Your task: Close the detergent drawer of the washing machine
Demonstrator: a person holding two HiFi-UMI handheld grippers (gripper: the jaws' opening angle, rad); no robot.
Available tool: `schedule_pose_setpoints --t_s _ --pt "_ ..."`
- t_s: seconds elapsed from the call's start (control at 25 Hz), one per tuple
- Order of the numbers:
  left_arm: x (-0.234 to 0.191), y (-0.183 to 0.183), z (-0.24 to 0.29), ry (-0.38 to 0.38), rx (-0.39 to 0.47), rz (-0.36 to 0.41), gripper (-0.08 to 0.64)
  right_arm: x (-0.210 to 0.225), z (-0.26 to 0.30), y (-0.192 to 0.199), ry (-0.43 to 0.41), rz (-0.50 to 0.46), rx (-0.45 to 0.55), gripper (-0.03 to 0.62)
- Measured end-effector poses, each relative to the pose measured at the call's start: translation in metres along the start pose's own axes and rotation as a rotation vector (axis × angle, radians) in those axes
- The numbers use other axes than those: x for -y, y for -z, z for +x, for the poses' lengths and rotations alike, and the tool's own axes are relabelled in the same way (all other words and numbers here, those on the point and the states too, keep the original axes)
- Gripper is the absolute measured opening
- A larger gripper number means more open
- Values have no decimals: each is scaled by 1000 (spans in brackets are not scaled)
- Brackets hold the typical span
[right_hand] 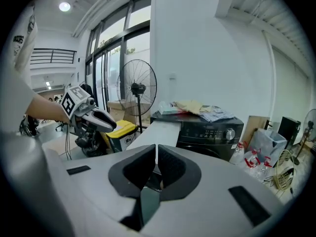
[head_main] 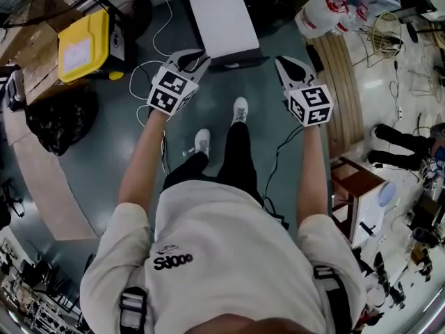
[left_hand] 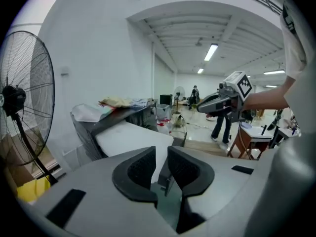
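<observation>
The clearest writing is a dark print on the back of the person's white shirt (head_main: 208, 235); its letters cannot be read with certainty. Each gripper carries a cube with black-and-white square markers and no words. The yellow bin (head_main: 83, 44) has a pale label, and the control panel of the dark washing machine (right_hand: 212, 130) has small light print beside a round knob; both are too small to read. The plastic bottles (head_main: 327, 9) wear red labels, also illegible.

The left gripper (left_hand: 161, 154) has its 2 jaws spread a little, with a narrow gap between the pads and nothing in it. The right gripper (right_hand: 156, 154) has its 2 jaws pressed together, with nothing held.

The washing machine stands on the floor against the white wall, with folded clothes (right_hand: 197, 107) piled on its top. In the right gripper view it lies above and to the right of the jaws, well apart from them. A white-topped unit (head_main: 222, 19) stands straight ahead of both grippers, between them and the washing machine. The detergent drawer cannot be picked out in any view. 1 standing fan (right_hand: 138, 88) rises behind the yellow bin.
</observation>
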State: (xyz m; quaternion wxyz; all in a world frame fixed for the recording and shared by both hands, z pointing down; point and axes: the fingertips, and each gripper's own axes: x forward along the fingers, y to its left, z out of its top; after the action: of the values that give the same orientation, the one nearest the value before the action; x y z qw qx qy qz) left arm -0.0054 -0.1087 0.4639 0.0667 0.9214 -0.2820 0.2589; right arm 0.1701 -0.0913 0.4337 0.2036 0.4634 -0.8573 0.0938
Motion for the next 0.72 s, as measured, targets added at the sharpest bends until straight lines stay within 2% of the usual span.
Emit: schedule_pose_setpoints --t_s 0.12,0.28,0.4,0.72 --pt "4 20 11 15 -30 -11 84 6 9 18 22 24 11 -3" --pt "11 40 24 32 -54 -26 89 10 22 47 36 37 -41 3" --pt "15 54 30 37 -70 -36 89 6 32 65 -1 52 -82 65" --pt "19 76 45 25 -92 -27 89 1 51 99 -85 37 -155 124"
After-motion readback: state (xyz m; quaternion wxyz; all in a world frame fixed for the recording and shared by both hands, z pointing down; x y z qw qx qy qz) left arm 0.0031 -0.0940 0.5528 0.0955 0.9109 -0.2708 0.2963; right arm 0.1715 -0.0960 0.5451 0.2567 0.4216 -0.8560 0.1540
